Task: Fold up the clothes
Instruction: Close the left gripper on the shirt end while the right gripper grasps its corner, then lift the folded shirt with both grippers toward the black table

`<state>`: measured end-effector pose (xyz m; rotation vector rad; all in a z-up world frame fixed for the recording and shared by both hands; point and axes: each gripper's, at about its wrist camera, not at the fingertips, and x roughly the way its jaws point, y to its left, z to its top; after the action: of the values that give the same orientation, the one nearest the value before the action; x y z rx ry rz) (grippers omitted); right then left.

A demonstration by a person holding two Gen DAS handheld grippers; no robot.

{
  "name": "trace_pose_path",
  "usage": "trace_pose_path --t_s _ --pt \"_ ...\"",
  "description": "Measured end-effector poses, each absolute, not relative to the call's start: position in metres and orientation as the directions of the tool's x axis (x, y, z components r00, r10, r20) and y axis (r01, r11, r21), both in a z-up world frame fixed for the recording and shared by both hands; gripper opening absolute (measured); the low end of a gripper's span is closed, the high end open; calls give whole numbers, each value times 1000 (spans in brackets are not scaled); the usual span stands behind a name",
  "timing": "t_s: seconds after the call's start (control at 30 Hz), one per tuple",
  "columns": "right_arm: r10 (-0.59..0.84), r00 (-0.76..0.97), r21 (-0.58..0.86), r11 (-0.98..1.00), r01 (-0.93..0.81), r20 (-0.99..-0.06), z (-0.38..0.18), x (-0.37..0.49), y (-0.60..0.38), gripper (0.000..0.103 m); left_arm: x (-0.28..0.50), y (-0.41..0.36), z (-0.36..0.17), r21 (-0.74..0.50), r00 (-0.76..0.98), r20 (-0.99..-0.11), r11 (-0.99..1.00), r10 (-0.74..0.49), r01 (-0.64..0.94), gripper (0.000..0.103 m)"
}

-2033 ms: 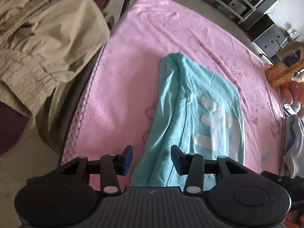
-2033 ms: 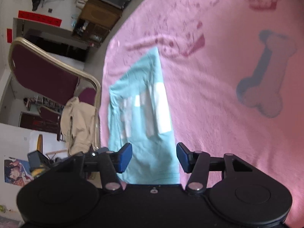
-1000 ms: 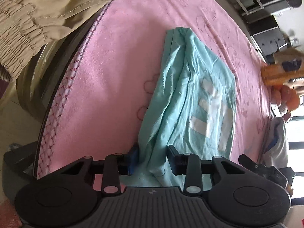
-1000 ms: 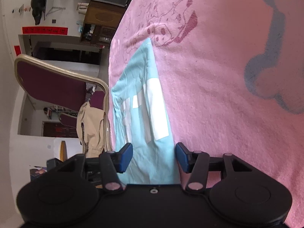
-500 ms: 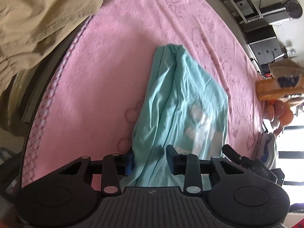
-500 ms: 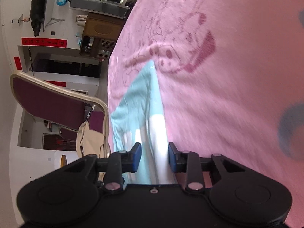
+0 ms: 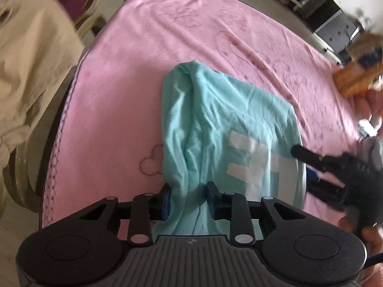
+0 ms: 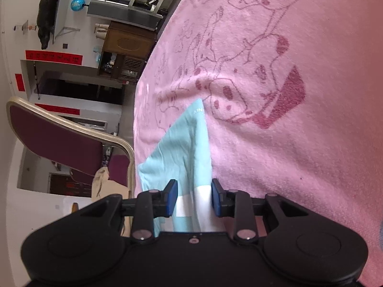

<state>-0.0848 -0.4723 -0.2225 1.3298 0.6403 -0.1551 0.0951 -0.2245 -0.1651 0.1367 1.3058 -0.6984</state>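
In the left wrist view, the left gripper (image 7: 188,199) is pinching the near hem of the teal shirt (image 7: 229,129), which is lying lengthwise on the pink blanket (image 7: 134,76) with its white print facing up. A beige garment (image 7: 28,67) is draping over a chair at the left, and the right gripper (image 7: 308,165) is reaching in at the shirt's right edge.

In the right wrist view, the right gripper (image 8: 194,199) is clamping the shirt's (image 8: 182,148) edge where the white print (image 8: 198,203) is showing, the blanket (image 8: 287,143) spreading to the right, a maroon chair (image 8: 55,134) standing left
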Motion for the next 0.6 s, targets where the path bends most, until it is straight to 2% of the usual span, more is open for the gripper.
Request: trace_pose_path --t_s 0.17,0.23,0.3,0.43,0.6 --pt "231 806 828 295 476 -545 -217 -82 -469 25 90 -225 -164 -252 120 -917 786 -380 565 27" --pt "225 803 825 288 486 -552 -219 -83 -469 20 89 -226 -164 -246 126 -917 786 -378 568 27" --pt "221 798 820 283 498 -561 -221 -85 -469 8 87 -227 -164 -237 135 -917 785 -375 572 27" --pt "212 788 806 295 513 -579 -221 -86 -469 7 84 -230 -165 -219 151 -917 784 -368 581 27" --pt "126 733 694 459 554 -668 -200 -73 -449 5 79 -231 -163 -196 180 -913 782 -365 591 17"
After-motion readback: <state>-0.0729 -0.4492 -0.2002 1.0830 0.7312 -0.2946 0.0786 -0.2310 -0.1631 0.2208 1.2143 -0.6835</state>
